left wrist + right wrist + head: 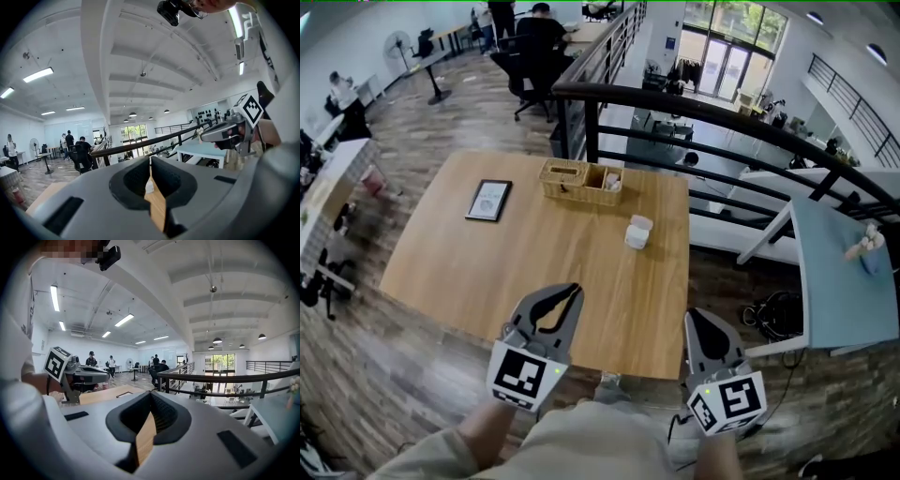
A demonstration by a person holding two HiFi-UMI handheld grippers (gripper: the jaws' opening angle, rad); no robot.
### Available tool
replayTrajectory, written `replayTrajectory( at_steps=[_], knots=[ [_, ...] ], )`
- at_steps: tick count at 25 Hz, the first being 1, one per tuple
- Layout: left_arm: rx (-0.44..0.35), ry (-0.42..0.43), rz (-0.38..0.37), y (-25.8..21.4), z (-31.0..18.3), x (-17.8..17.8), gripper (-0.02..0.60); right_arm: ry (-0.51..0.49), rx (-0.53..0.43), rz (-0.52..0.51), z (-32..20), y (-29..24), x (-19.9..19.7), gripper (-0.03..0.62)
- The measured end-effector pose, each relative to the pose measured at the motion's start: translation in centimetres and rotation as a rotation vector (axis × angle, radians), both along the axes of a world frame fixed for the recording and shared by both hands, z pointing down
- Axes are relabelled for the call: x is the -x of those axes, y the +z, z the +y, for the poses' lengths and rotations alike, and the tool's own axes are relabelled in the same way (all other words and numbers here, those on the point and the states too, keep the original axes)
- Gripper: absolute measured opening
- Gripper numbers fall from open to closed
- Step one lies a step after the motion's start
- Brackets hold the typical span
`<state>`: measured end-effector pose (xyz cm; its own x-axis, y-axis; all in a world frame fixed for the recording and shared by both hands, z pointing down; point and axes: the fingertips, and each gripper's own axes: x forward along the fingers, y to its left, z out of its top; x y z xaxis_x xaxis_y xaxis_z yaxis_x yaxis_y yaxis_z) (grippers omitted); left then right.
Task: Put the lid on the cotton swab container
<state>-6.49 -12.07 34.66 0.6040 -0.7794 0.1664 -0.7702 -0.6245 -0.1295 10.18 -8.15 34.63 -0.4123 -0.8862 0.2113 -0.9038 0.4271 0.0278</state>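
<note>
1. Only the head view clearly shows the cotton swab container (637, 233). It sits on the table (487, 272), right of centre, near the basket (581, 182), well ahead of both grippers.
2. Left gripper (150, 162) view: jaws closed, empty.
3. Right gripper (151, 398) view: jaws together, nothing held.

- An open-plan office on an upper level.
- At the far end, people sit in black office chairs (523, 67) at long desks (450, 39), and others stand nearby.
- A black railing (703, 112) edges the wood-plank floor (408, 108). A lower floor with more furniture shows beyond it.
- Strip lights (124, 319) run along a white beamed ceiling.
- Tall glazed doors (727, 52) let in daylight.
- A pedestal fan (397, 44) stands by the desks.
</note>
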Motion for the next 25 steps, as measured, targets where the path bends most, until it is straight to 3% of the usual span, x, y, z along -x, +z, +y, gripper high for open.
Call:
replayTrajectory(
  at_steps=[10,18,25],
  knots=[
    [0.007,-0.023,-0.034,-0.1,-8.5,-3.2,0.031,-0.064,-0.007,0.005,-8.4,0.0,-2.4,0.026],
    [0.016,-0.030,-0.063,0.3,-11.6,-5.4,0.031,-0.069,0.002,-0.024,-11.8,0.7,-4.8,0.026],
    [0.013,-0.033,-0.064,0.0,-13.1,-5.3,0.031,-0.060,0.022,-0.016,-13.1,1.3,-5.2,0.026]
  ],
)
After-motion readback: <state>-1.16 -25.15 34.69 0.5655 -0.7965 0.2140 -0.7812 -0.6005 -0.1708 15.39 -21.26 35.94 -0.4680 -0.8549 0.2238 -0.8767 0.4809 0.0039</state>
